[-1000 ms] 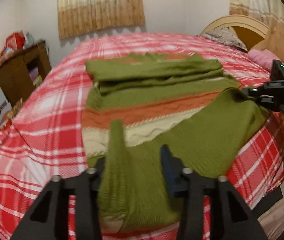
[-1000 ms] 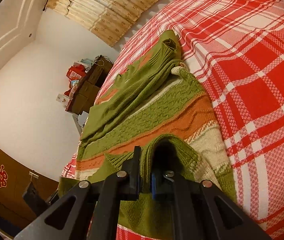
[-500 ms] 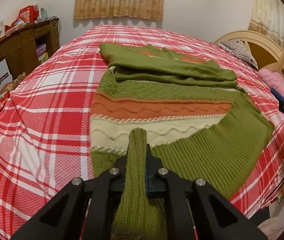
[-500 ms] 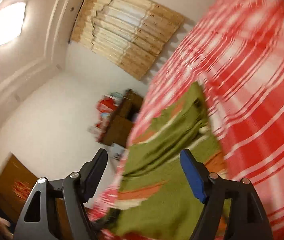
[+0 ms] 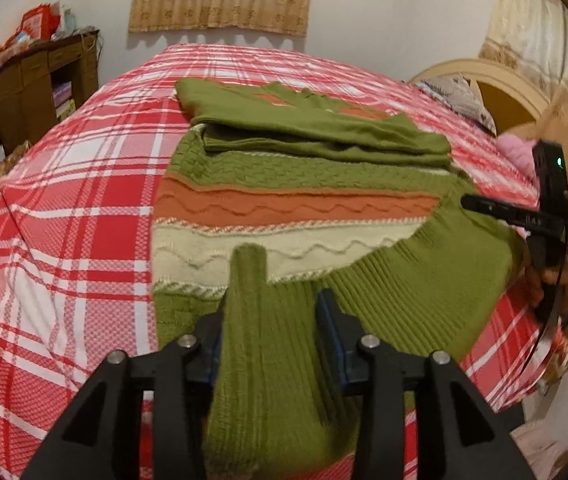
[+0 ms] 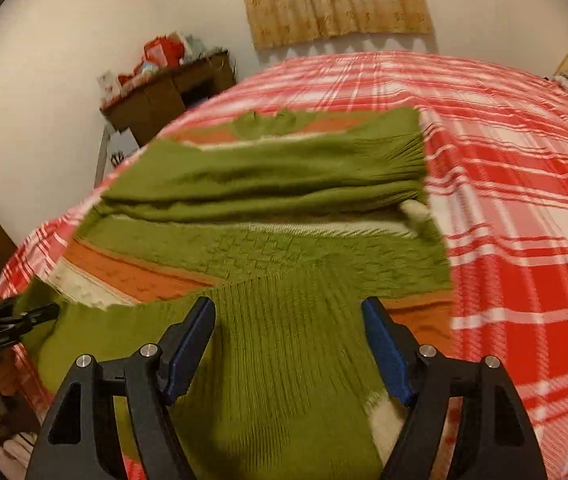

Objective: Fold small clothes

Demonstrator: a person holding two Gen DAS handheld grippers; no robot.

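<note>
Left wrist view
Change: half a second ago the left tongs (image 5: 270,336) pinched a ridge of sweater tight; their fingers now stand apart, with the raised fold loose between them.
Left tongs state: partly open, gripping nothing; the knit fold stands in the gap and brushes the left finger.
Sweater (image 5: 299,200): a green knit with orange and cream bands, spread flat in the middle of the bed (image 5: 84,208); its far part is folded over, its near hem lies under the tongs.
Right tongs (image 5: 539,216): seen side-on at the right edge, beside the sweater's right border, slightly blurred.
Dresser (image 5: 24,84): brown, left of the bed, with red packages heaped on top; its open shelf holds stacked items too small to name.
Writing: a white card beside the dresser carries dark print too blurred to read.

Right wrist view
Change: half a second ago the right tongs (image 6: 287,344) pointed up at the wall; they now look down on the sweater (image 6: 268,184).
Right tongs state: wide open, holding nothing, ribbed hem beneath them.
Left tongs (image 6: 12,324): at the left edge, at the sweater's border.
</note>
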